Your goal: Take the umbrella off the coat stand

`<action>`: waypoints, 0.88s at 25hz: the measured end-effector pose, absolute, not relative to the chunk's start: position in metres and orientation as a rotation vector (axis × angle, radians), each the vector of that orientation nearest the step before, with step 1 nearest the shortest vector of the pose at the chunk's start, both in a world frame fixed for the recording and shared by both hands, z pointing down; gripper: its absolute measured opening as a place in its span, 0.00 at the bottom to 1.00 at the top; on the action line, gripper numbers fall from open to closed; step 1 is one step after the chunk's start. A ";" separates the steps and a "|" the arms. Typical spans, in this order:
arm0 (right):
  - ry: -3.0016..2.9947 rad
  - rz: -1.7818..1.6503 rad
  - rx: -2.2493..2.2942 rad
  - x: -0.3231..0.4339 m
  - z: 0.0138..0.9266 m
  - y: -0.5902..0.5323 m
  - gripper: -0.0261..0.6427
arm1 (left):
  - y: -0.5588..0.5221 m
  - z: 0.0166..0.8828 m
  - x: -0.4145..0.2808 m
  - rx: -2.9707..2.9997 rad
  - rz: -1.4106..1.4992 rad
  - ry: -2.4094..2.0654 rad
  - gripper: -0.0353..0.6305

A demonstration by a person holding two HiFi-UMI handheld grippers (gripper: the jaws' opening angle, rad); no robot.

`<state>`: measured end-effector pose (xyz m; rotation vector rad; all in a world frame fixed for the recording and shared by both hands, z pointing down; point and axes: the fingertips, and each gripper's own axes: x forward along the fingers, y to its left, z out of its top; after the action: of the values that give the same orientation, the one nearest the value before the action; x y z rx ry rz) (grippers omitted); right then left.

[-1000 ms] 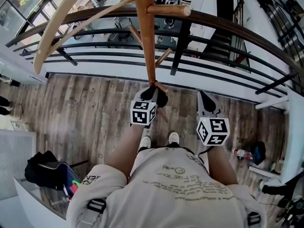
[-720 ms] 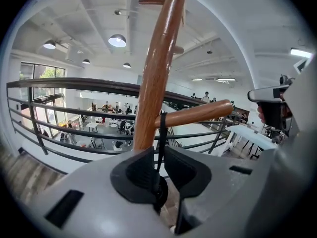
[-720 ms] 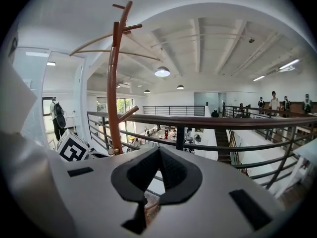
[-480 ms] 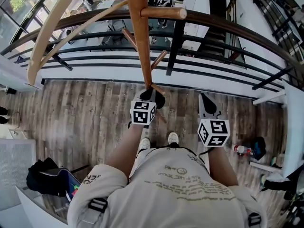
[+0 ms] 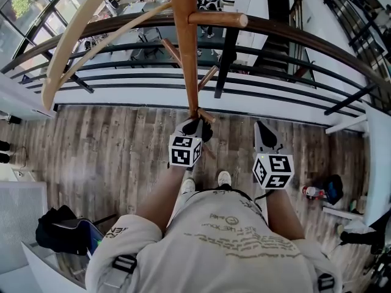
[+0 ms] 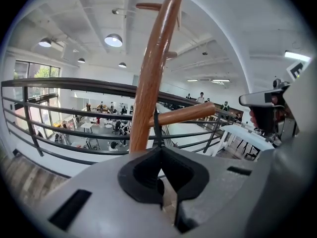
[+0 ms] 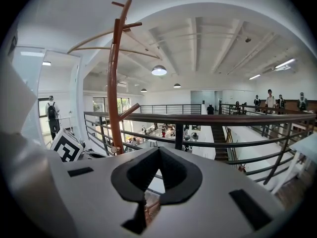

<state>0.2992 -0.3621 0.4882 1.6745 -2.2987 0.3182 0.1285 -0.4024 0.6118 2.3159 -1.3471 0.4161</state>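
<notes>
Along the far edge of the plank surface (image 5: 110, 145): a dark railing (image 5: 293, 32) runs across, just behind the coat stand (image 5: 186, 54).
near-left corner: a dark bag (image 5: 55, 227) lies well apart from the stand.
in the way: a pale curved beam (image 5: 73, 47) arcs over the left side; a lower peg (image 6: 183, 115) juts right off the pole, just above the left gripper (image 6: 157, 150).
umbrella strap (image 6: 156, 128): thin and dark, it crosses that peg close to the pole and runs straight down into the left gripper; the umbrella's body cannot be made out.
left gripper: clenched on the strap, just beside the pole.
right gripper (image 7: 158, 152): jaws together with nothing between them, beside the left one, apart from the stand.
</notes>
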 end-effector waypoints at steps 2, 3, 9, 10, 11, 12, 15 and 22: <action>-2.298 0.319 1.680 0.296 0.489 -0.360 0.04 | -0.397 0.608 0.128 2.328 0.413 -1.340 0.06; -2.298 0.319 1.684 0.295 0.488 -0.359 0.04 | -0.395 0.606 0.128 2.337 0.413 -1.336 0.06; -2.306 0.326 1.713 0.286 0.485 -0.351 0.04 | -0.387 0.578 0.126 2.411 0.388 -1.315 0.06; -2.307 0.328 1.718 0.284 0.485 -0.349 0.04 | -0.385 0.573 0.127 2.427 0.387 -1.308 0.06; -2.306 0.330 1.723 0.282 0.485 -0.347 0.04 | -0.383 0.568 0.128 2.440 0.388 -1.302 0.06; -2.306 0.333 1.730 0.280 0.485 -0.345 0.04 | -0.381 0.564 0.128 2.450 0.390 -1.298 0.06; -2.304 0.340 1.753 0.275 0.486 -0.339 0.04 | -0.372 0.550 0.133 2.497 0.394 -1.272 0.06; -2.268 0.327 1.823 0.268 0.484 -0.317 0.04 | -0.348 0.516 0.150 2.578 0.322 -1.141 0.06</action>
<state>0.2677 -0.3174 0.4840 1.8228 -2.2683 0.3274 0.1502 -0.3476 0.5164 2.5783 -1.1410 0.3218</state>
